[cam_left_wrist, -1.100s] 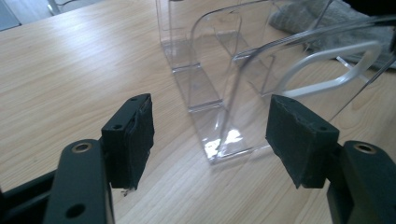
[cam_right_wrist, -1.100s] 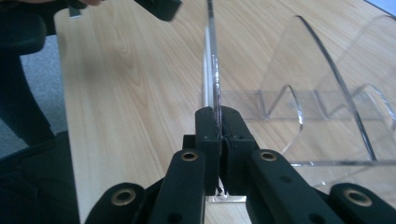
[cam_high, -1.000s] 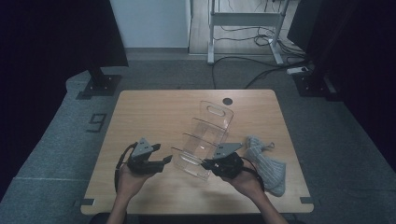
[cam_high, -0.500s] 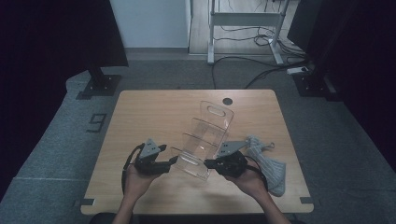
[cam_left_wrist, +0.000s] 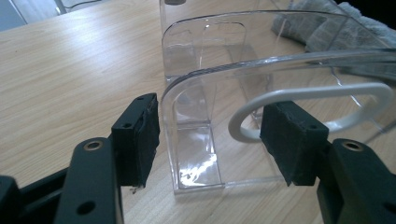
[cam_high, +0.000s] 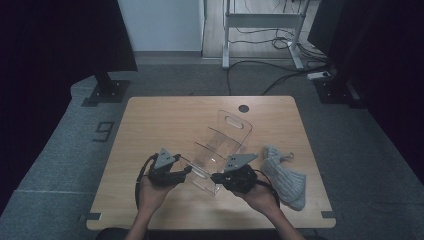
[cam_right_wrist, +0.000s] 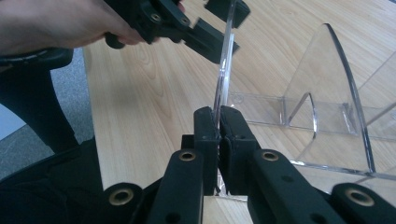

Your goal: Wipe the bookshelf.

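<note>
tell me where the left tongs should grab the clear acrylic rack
Grip the near end panel of the clear rack, coming in from its left edge, pads on its two flat faces. It stands upright and thin, and the right tongs already pinch its other edge.

Digit "9" on grey floor mat [cam_high: 104,131] left of table [cam_high: 150,115]

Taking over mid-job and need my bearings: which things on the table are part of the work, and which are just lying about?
In the job:
- clear acrylic rack
- right gripper, jaws shut on the rack's front panel
- left gripper, jaws astride that same panel's edge, just been closing, not yet pressing

Lying about:
- grey knitted cloth at the rack's right
- table's round cable hole
</note>
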A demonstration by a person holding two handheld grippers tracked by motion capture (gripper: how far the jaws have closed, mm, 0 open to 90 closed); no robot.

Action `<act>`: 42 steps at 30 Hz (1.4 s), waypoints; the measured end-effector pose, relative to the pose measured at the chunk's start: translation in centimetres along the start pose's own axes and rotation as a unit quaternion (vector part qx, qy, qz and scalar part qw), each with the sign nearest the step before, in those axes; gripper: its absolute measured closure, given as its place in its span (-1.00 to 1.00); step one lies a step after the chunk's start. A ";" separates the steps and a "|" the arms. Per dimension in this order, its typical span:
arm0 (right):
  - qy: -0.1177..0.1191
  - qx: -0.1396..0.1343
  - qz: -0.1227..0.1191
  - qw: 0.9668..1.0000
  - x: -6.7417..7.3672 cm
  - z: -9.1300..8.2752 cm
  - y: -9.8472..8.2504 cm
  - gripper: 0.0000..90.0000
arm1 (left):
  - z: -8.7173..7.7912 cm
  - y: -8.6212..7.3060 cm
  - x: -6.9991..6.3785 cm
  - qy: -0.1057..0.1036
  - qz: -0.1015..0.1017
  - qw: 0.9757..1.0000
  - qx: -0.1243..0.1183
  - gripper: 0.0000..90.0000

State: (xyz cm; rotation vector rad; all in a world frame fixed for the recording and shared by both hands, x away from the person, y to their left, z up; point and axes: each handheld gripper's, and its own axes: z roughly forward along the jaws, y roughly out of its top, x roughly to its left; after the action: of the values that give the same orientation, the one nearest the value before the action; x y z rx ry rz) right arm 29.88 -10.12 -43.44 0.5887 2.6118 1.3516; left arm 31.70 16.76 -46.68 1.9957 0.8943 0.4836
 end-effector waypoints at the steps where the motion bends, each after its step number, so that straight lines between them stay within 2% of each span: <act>1: 0.000 0.000 0.000 1.000 0.0 0.0 0.0 0.90 | 0.0 0.0 0.0 0.000 0.000 1.000 0.000 -0.16; 2: 0.002 0.000 -0.003 1.000 0.3 0.2 0.1 0.89 | 0.2 -0.1 -0.1 0.008 0.002 1.000 0.001 -0.16; 6: 0.003 0.002 -0.007 1.000 0.6 0.4 0.3 0.88 | 0.5 -0.3 -0.2 0.016 0.004 1.000 0.003 -0.10; 10: 0.003 0.003 -0.006 1.000 0.6 0.3 0.3 0.87 | 0.4 -0.3 -0.2 0.017 0.006 1.000 0.001 -0.02; 11: 0.002 0.007 -0.011 1.000 0.6 0.3 0.2 0.73 | 0.4 -0.3 -0.2 0.017 0.008 1.000 -0.001 -0.01; 19: -0.006 0.001 0.000 1.000 -0.2 -1.1 0.1 0.39 | 0.0 -0.4 0.6 0.027 0.012 1.000 0.005 -0.01; 24: -0.036 0.015 0.016 0.999 -1.7 -2.1 -0.6 0.16 | -0.4 -0.5 1.3 0.035 0.009 0.999 0.008 -0.02; 25: -0.036 0.015 0.016 0.999 -1.7 -2.1 -0.6 0.16 | -0.4 -0.5 1.3 0.035 0.009 0.999 0.008 -0.03; 26: -0.048 0.022 0.025 0.998 -2.5 -2.4 -1.0 0.09 | -0.4 -0.6 1.5 0.039 0.007 0.999 0.007 -0.04; 28: -0.058 0.029 0.036 0.997 -3.2 -2.6 -1.5 0.03 | -0.4 -0.6 1.6 0.037 0.004 0.999 0.006 -0.06; 32: -0.068 0.036 0.044 0.996 -4.1 -3.0 -2.1 -0.01 | -0.4 -0.6 1.6 0.035 0.005 0.999 0.005 -0.04; 34: -0.089 0.042 0.056 0.994 -5.0 -3.6 -2.8 -0.08 | -0.5 -0.6 1.6 0.038 0.005 0.999 0.009 -0.02; 37: -0.101 0.047 0.069 0.991 -5.8 -4.2 -3.4 -0.13 | -0.7 -0.7 1.8 0.040 0.005 0.999 0.009 -0.02; 42: -0.125 0.053 0.100 0.986 -7.4 -5.4 -4.5 -0.28 | -1.0 -0.8 2.0 0.041 0.003 0.999 0.012 -0.02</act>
State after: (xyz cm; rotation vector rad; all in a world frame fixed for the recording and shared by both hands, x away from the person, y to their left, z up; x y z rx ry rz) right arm 33.84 -19.49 -44.29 0.9904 2.4841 1.1067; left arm 32.14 19.12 -46.85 2.0136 0.9480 0.5650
